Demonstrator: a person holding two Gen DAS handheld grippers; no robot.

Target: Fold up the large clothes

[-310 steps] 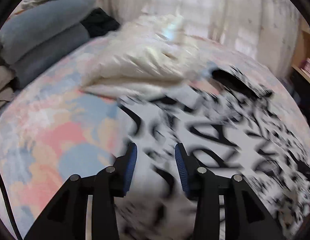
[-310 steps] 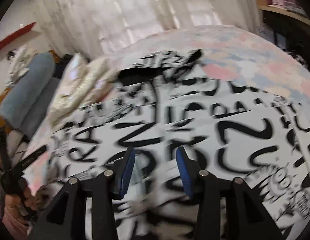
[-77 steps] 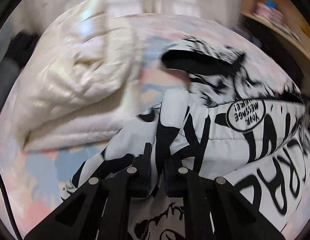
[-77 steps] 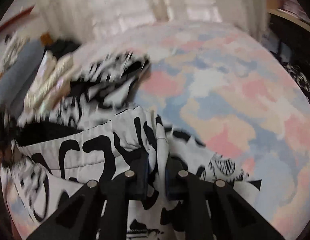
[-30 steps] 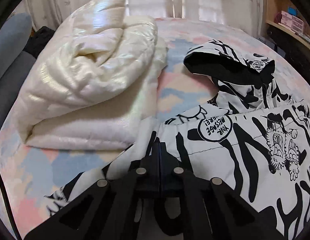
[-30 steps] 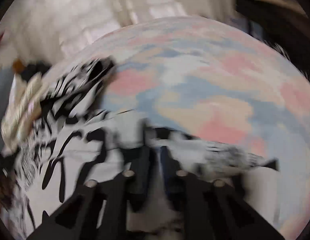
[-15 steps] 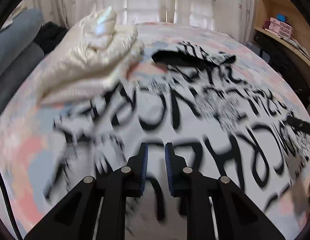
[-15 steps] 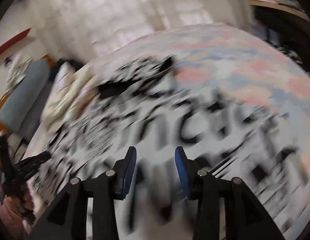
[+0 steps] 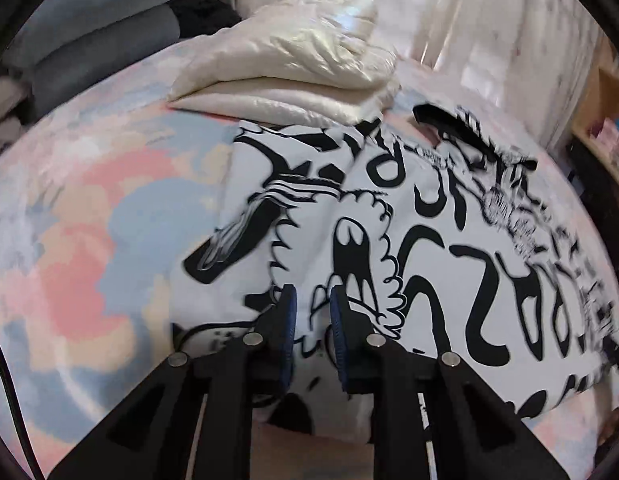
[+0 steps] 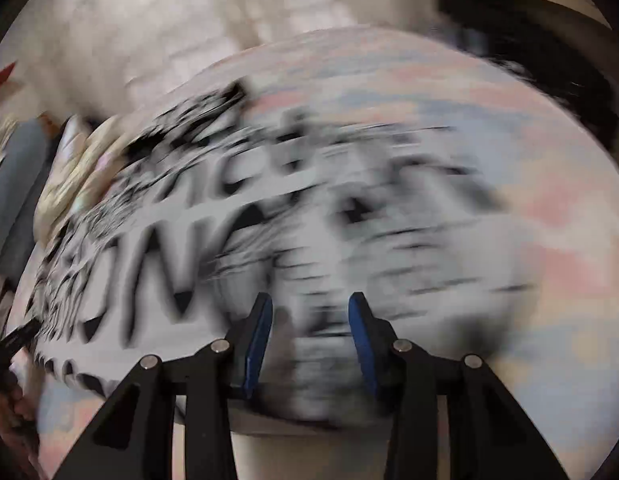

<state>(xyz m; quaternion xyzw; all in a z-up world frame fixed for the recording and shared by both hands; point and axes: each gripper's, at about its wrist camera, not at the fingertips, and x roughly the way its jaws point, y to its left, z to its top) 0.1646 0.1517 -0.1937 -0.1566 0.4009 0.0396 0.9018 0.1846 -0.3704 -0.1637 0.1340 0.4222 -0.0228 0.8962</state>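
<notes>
A large white jacket with black graffiti print (image 9: 449,240) lies spread flat on the pastel bedspread (image 9: 89,240). Its black-lined hood (image 9: 449,120) points toward the curtains. My left gripper (image 9: 312,312) hovers over the jacket's near left part, its blue pads a small gap apart with nothing between them. In the right wrist view the jacket (image 10: 229,220) is motion-blurred. My right gripper (image 10: 309,320) is open wide and empty over the jacket's near right part.
A folded cream puffer jacket (image 9: 293,68) lies on the bed just beyond the printed jacket's left shoulder. Grey-blue pillows (image 9: 69,48) are stacked at the far left. A wooden shelf (image 9: 605,136) stands at the right. Curtains (image 9: 469,20) hang behind the bed.
Both grippers let go of the jacket folds they pinched a second ago. The jacket now lies spread flat, and both grippers have swung toward its near edge.
</notes>
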